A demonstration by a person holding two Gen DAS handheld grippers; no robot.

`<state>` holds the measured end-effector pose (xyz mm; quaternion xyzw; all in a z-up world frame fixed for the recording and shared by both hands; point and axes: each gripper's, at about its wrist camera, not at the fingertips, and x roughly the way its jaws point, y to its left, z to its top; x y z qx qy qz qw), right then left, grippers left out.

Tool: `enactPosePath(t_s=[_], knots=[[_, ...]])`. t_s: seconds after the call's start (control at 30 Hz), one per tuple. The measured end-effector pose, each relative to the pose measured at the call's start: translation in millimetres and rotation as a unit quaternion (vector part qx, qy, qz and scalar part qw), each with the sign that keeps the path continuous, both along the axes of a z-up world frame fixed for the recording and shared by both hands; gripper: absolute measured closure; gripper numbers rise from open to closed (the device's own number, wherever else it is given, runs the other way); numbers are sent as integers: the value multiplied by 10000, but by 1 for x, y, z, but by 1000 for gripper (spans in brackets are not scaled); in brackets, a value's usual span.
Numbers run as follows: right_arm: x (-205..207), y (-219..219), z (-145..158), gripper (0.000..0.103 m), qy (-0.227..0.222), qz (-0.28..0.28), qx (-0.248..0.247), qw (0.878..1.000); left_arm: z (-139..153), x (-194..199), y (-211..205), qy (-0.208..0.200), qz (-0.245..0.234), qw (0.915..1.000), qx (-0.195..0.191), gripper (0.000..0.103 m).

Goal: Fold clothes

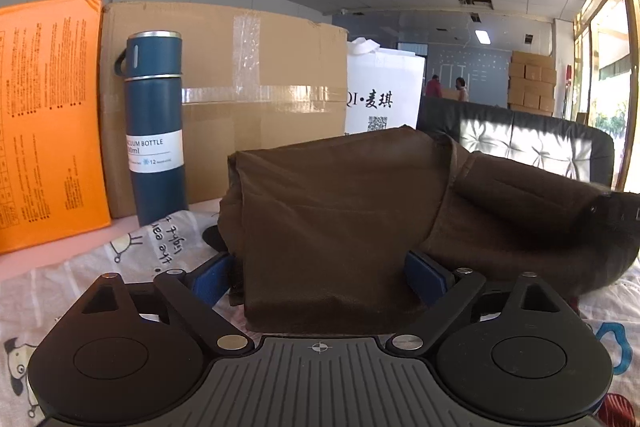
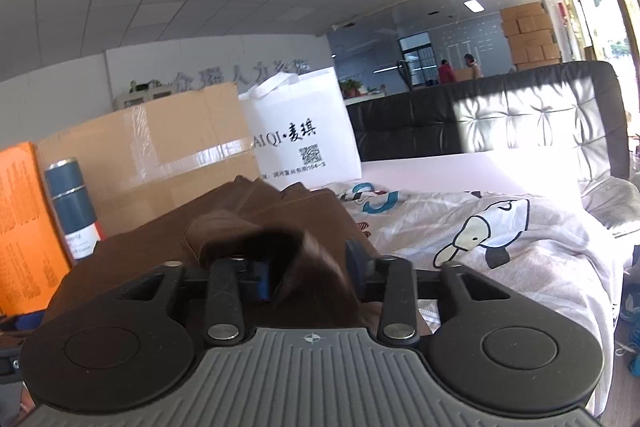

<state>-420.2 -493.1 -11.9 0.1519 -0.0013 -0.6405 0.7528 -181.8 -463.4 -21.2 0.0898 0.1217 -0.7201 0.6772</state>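
Here, brown garment (image 1: 340,211) edge between fingers (image 1: 424,275); box (image 1: 260,75) behind

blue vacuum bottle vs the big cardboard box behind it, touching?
Cannot tell. In the left wrist view the vacuum bottle stands upright, overlapping the cardboard box behind it; no gap or contact line shows. The right wrist view is no clearer.

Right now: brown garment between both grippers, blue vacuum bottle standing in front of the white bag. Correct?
Not quite. In the left wrist view the blue vacuum bottle stands in front of the cardboard box, not the white bag. The brown garment does lie between both grippers.
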Motion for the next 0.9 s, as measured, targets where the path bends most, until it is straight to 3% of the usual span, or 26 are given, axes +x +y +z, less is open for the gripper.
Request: enactPosePath(t_s=[0.07,0.17,0.27,0.37,0.5,0.7,0.9], knots=[[8,-5,-1,36,272,157,3,9995,3,-1,8,54,-65,9997,-215,14],[25,-23,-3,27,644,267,146,9975,6,-5,12,102,-336,9988,-349,14],[27,-33,-6,20,612,347,259,9972,5,-3,5,219,-466,9983,-277,14],[29,-43,-8,17,549,446,360,9968,3,8,-8,616,-368,9973,-175,14],[22,-40,-8,14,136,701,388,9967,1,13,-15,714,-234,9970,-200,14],[10,-26,-7,10,-423,595,28,9973,-1,21,-11,948,-134,9950,-278,14],[18,-12,-5,2,-69,253,-489,9985,-4,34,-10,1323,-204,9907,-259,13]])
